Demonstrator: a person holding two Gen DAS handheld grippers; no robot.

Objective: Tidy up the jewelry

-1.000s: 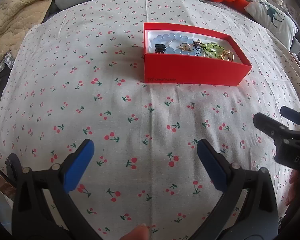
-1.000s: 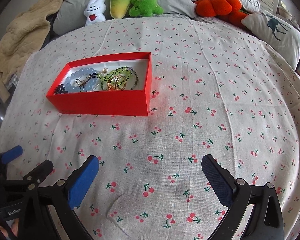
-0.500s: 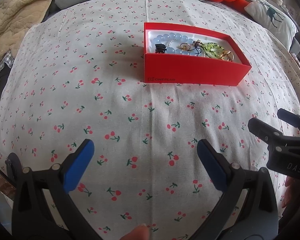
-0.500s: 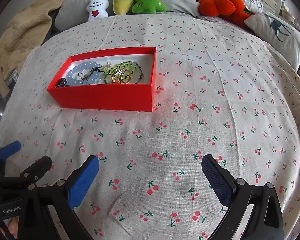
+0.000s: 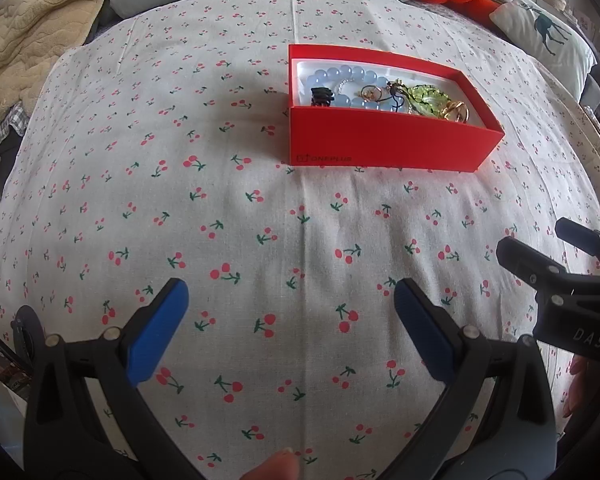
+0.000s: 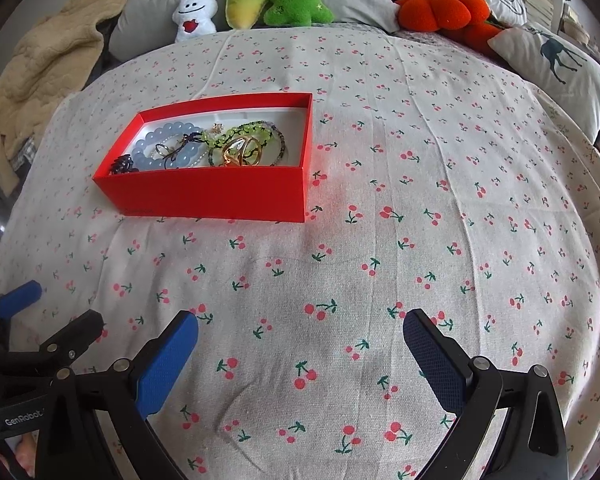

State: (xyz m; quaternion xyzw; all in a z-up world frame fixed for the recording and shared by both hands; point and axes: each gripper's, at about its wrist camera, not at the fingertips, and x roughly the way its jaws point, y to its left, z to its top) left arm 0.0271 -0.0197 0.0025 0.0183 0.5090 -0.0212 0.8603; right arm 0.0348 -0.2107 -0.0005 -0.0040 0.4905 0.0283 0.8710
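- The bed [image 6: 380, 240], covered with a cherry-print sheet, is the largest thing in view, and a soft surface is given by it (not a firm one). If the box is pushed from the side, it can be expected to sink or slide instead of staying in place.
- The red box [image 6: 220, 196] [image 5: 384, 144] is standing on the sheet, well apart from both claws, with its lid off. It could be tipped if a claw is pressed down on its thin wall, because the mattress below would give way.
- The left claw [image 5: 290, 312] is held wide open above the sheet and nothing is between its pads. The right claw [image 6: 300, 340] is also wide open and empty. A collision is possible if both are brought into the narrow box together, since they are already close beside each other.
- The blue bead bracelet [image 6: 168, 148] and the green bead bracelet [image 6: 252, 140] are lying inside the box, touching each other. One could be dragged out with the other.
- The gold ring piece [image 6: 242, 152] is resting on the green beads, and a dark cord [image 6: 184, 146] is crossing the blue ones (how far they are knotted cannot be told). A small piece may be dropped on the patterned sheet, where it would be hard to find.
- A small black item [image 5: 322, 97] is lying in the box corner; it could be missed by wide pads.
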